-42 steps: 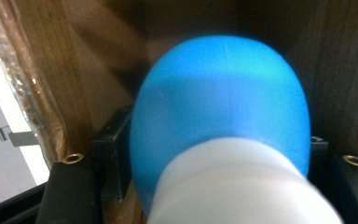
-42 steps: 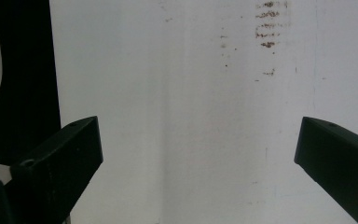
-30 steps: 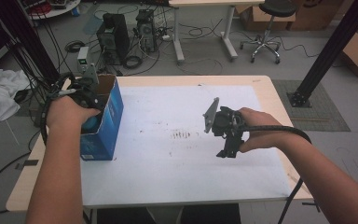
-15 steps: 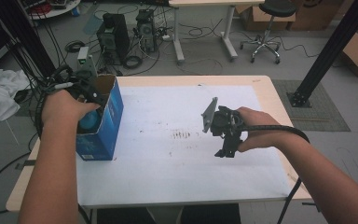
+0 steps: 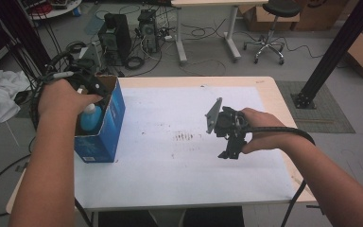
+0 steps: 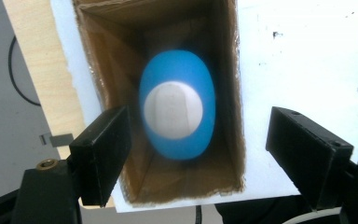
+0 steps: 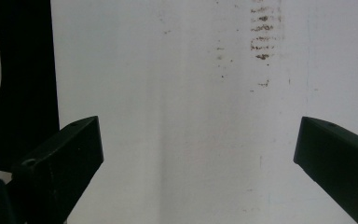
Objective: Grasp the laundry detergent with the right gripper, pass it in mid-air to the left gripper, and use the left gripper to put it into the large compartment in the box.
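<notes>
We are holding the left gripper with jaws just opened, empty, above the smooth blue plastic bottle with white cap standing inside the blue cardboard box, probably light and slippery, best gripped at its cap, while the right gripper is waiting wide open beside the box.

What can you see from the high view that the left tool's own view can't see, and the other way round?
The high view alone has the right tool in a hand, floor clutter and the open cardboard box's blue outside. The left tool's view alone looks straight down the box's brown inside onto the blue plastic bottle's white round cap, between its open jaws. Both show that bottle in the box on the white-topped table.
</notes>
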The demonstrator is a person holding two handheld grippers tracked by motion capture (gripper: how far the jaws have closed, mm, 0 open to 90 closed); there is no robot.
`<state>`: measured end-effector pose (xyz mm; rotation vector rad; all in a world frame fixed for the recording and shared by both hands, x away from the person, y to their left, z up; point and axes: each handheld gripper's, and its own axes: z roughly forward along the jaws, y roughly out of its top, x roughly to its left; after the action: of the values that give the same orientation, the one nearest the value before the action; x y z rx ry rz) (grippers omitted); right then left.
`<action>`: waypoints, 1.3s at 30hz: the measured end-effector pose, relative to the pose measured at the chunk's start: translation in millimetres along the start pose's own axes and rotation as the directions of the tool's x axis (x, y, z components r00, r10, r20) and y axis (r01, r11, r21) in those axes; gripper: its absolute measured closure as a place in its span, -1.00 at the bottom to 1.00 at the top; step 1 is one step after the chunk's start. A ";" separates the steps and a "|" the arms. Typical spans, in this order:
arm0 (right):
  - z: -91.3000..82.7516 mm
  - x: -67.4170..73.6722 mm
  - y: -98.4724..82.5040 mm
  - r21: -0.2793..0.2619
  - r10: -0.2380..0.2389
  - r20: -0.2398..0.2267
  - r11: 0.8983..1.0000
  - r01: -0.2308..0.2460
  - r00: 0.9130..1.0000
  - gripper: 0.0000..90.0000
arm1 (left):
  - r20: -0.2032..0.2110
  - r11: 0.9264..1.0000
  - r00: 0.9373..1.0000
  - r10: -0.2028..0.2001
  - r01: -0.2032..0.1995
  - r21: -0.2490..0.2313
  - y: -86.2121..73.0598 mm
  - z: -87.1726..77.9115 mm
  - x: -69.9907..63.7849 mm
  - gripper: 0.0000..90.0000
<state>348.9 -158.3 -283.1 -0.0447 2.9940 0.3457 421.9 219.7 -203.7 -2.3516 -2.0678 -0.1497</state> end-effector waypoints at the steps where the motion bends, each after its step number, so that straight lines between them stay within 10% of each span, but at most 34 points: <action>1: -0.1 0.0 -0.1 0.000 0.000 0.000 1.000 0.000 1.000 -0.98 | 0.001 1.000 1.000 -0.001 0.001 0.000 -0.9 -2.5 0.3 -0.52; 18: -2.3 1.2 2.3 -0.004 0.000 0.005 1.000 0.000 1.000 -0.98 | -0.021 0.990 0.990 0.141 -0.142 -0.023 -17.6 -38.1 -24.9 -0.72; 34: -2.5 3.9 7.3 0.008 -0.001 0.004 1.000 0.001 1.000 -0.98 | -0.050 0.940 0.938 0.342 -0.342 -0.005 -31.8 -57.4 -62.4 -0.87; 39: -3.6 4.4 5.3 0.008 0.005 0.005 1.000 -0.005 1.000 -0.98 | -0.045 0.902 0.902 0.430 -0.432 -0.018 -33.1 -57.8 -74.7 -0.98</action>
<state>343.9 -154.0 -279.0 -0.0352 2.9906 0.3345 375.9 146.2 -153.7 -2.7239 -1.4815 -0.2171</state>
